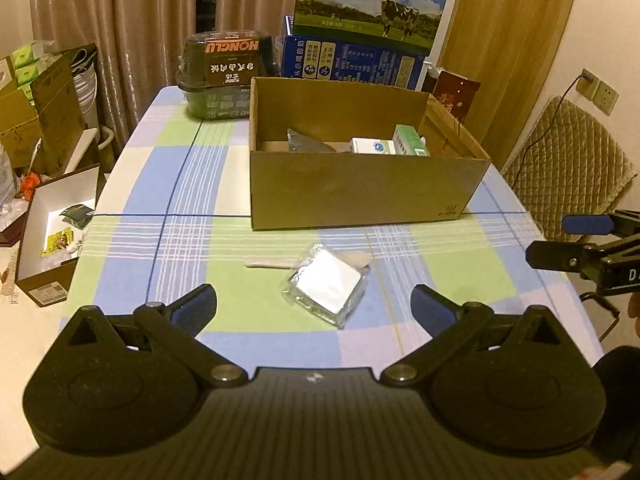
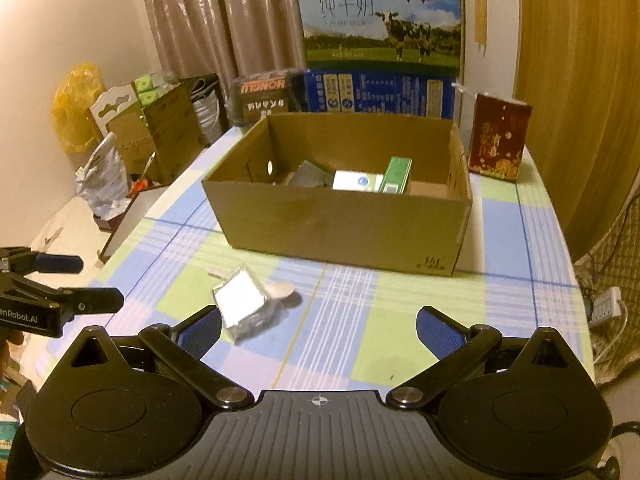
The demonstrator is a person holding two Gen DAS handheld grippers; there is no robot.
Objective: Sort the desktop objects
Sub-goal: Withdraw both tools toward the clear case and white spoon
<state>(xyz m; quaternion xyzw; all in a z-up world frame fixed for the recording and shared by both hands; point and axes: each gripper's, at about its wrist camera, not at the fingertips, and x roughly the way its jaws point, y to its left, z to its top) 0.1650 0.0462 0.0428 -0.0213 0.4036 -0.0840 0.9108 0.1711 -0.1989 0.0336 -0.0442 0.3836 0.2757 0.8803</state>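
A clear-wrapped white square packet [image 1: 326,284] lies on the checked tablecloth, partly over a white plastic spoon [image 1: 272,263]. My left gripper [image 1: 314,306] is open and empty just before the packet. My right gripper [image 2: 318,326] is open and empty, with the packet [image 2: 242,304] and spoon [image 2: 280,291] ahead to its left. An open cardboard box [image 1: 360,188] stands beyond; it holds a grey pouch [image 1: 304,142], a white carton [image 1: 374,146] and a green carton [image 1: 410,140]. Each gripper shows at the edge of the other's view, the right one [image 1: 560,242] and the left one [image 2: 92,282].
Behind the cardboard box [image 2: 340,224] are a dark HONGLU container [image 1: 228,72], stacked milk cartons [image 1: 368,12] and a dark red box [image 2: 498,142]. Open boxes [image 1: 52,232] and bags sit off the table's left edge. A quilted chair [image 1: 572,168] stands to the right.
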